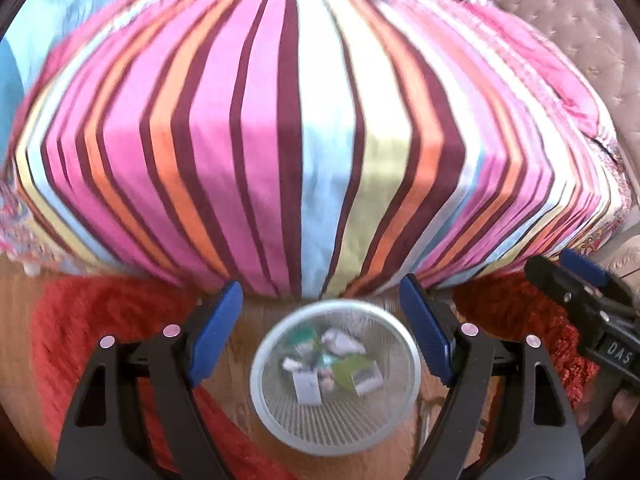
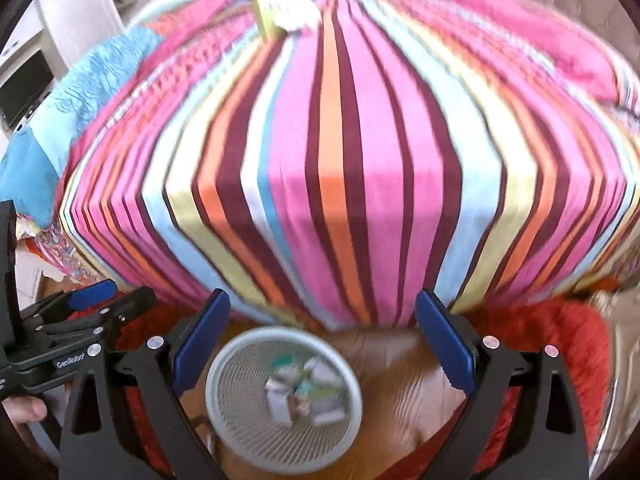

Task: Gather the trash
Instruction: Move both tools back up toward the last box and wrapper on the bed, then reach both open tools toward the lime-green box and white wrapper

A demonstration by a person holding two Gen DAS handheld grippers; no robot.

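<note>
Both hand-held grippers agape above bin

The bin stands open-topped on bare wood floor below me, its mouth unblocked, scraps low inside. Just behind the bin the striped bed rises as a wall. Red rug flanks the bin on both sides. My left gripper and right gripper hang spread wide above the bin, close beside each other.
</note>
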